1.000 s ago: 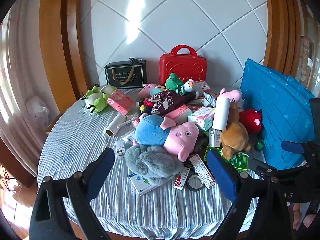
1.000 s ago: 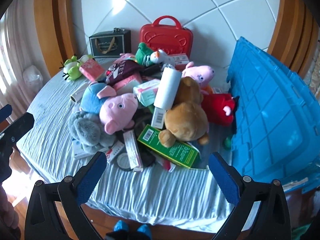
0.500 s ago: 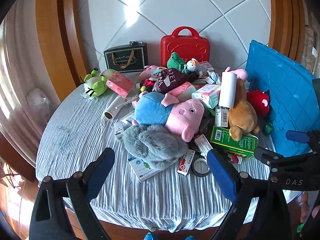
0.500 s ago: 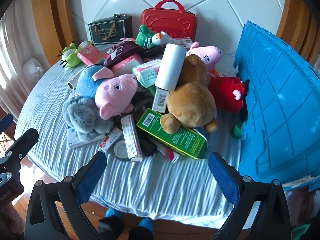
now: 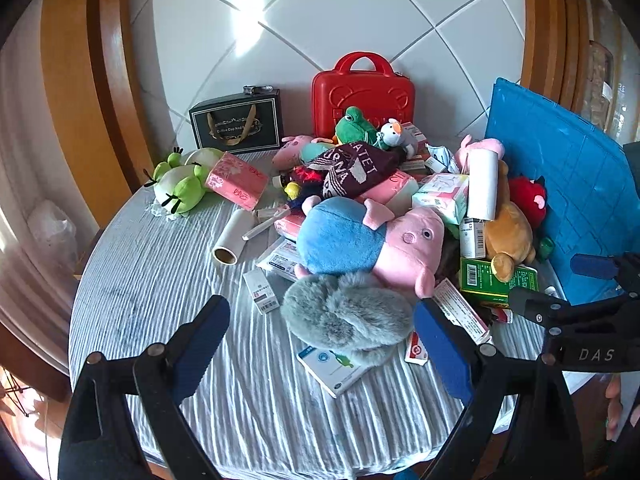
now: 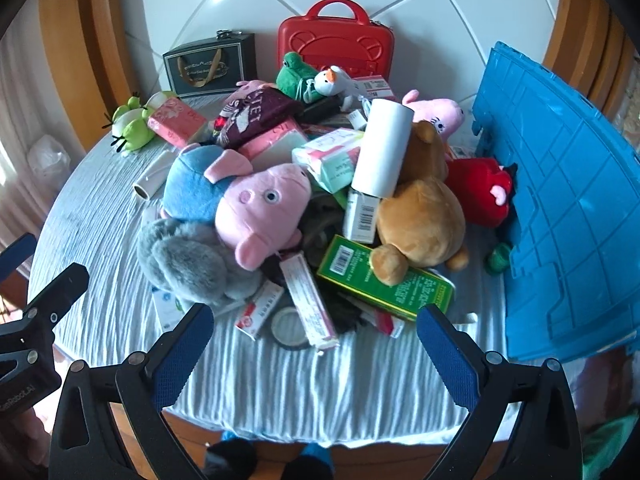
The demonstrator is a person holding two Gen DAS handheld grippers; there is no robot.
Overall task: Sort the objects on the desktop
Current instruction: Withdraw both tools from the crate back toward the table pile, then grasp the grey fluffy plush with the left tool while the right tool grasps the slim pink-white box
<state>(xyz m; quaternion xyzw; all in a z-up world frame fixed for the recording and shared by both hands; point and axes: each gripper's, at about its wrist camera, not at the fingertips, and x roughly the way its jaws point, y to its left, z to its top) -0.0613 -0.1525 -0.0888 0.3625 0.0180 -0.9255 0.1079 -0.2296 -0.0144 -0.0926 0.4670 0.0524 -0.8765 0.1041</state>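
A heap of desktop objects lies on a round table [image 5: 140,280] covered with a grey ribbed cloth. The left gripper [image 5: 320,344] hangs above the near edge with its blue-padded jaws spread wide and nothing between them; the right gripper [image 6: 316,348] hangs likewise, its jaws released and empty. The right gripper's body, seen from the left wrist, bears the white letters "DAS". At the front of the heap a grey furry plush [image 5: 348,314] lies on a white and blue booklet [image 5: 332,368], touching a pink pig plush in blue [image 6: 240,200] behind it. A brown teddy bear [image 6: 420,208] rests one paw on a green box [image 6: 384,276] with a barcode; its print is too small to read. A white paper roll [image 6: 384,148] leans against the bear's head. A dark maroon cloth [image 5: 356,168] in the middle shows white letters reading "ATET", the rest hidden in folds. At the back stand a red case [image 6: 336,40] embossed with a bear face and a black gift bag [image 5: 236,124] with gold handles and small gold script that is partly blurred. A green frog plush [image 5: 180,184] lies at the left beside a pink tissue pack [image 5: 236,180]. A blue crate [image 6: 572,208] stands tilted at the right, with a red plush [image 6: 484,188] against it.
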